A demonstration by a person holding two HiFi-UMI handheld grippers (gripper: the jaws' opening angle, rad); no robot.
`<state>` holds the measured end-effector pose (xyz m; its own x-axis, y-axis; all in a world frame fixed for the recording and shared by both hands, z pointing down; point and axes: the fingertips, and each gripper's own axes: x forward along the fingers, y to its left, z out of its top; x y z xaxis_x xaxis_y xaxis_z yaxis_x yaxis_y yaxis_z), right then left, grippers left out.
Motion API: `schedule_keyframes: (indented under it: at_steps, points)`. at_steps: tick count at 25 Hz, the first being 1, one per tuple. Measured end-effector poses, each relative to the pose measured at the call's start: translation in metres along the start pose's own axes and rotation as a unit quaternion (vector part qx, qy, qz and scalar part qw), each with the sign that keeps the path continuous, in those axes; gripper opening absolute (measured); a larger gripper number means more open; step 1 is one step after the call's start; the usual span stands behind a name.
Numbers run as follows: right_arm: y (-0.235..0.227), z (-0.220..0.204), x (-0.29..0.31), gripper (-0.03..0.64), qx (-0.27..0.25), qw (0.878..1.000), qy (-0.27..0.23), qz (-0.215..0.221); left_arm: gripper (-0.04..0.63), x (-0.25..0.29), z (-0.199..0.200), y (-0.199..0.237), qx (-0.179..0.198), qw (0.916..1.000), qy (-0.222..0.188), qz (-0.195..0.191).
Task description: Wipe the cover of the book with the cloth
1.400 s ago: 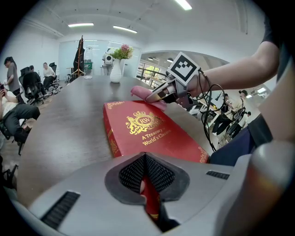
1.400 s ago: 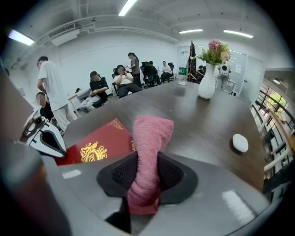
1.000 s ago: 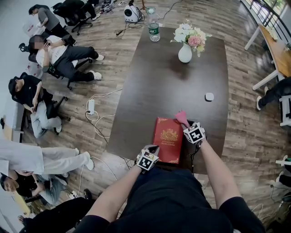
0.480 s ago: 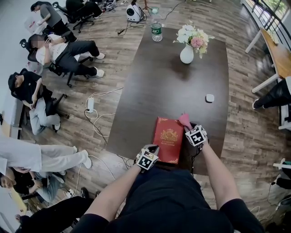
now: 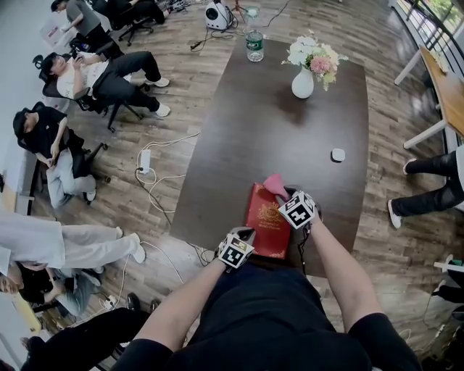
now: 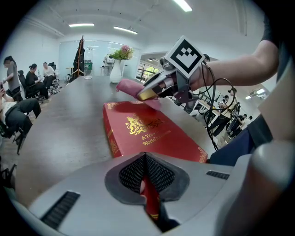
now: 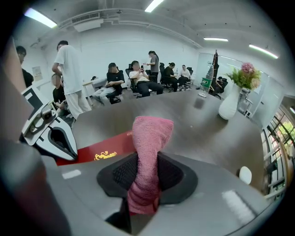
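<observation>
Pink cloth point(image 5: 274, 182), clamped in the right tongs point(image 7: 146, 177), now moves over the book point(image 5: 267, 226), whose near edge the left tongs point(image 6: 147, 182) grip: wiping starts.

Wood-plank floor point(image 5: 199, 76), dark table point(image 5: 268, 145), ceiling striplights point(image 7: 154, 5)

Your left gripper point(image 5: 245, 234) touches the red book point(image 5: 270, 228) at its near edge; your right gripper point(image 5: 283, 194) holds a pink cloth point(image 5: 274, 183) over it.

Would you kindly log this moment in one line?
left gripper: shut on book | right gripper: shut on cloth | cloth at book's far end
</observation>
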<state>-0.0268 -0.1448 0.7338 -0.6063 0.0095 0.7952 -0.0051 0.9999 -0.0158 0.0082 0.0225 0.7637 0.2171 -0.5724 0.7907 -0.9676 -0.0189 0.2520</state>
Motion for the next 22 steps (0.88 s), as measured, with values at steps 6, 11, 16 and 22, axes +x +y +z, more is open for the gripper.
schedule_keyframes:
  at_steps: [6, 11, 16, 22]
  points:
    - [0.031, 0.031, 0.017, 0.121, -0.032, 0.999, -0.002, 0.032, -0.005, 0.0, 0.002, 0.0, -0.003, 1.0, -0.008, 0.0]
    - [0.052, 0.049, 0.033, 0.121, -0.055, 0.997, -0.002, 0.05, -0.005, -0.002, -0.001, -0.001, -0.009, 0.9999, -0.006, -0.003]
    - [0.063, 0.056, 0.046, 0.121, -0.064, 0.996, 0.004, 0.058, -0.005, -0.001, 0.0, -0.001, -0.008, 0.9999, -0.007, -0.002]
    - [0.074, 0.06, 0.065, 0.121, -0.064, 0.996, 0.011, 0.063, -0.005, -0.002, -0.002, 0.001, -0.009, 0.9999, -0.008, -0.004]
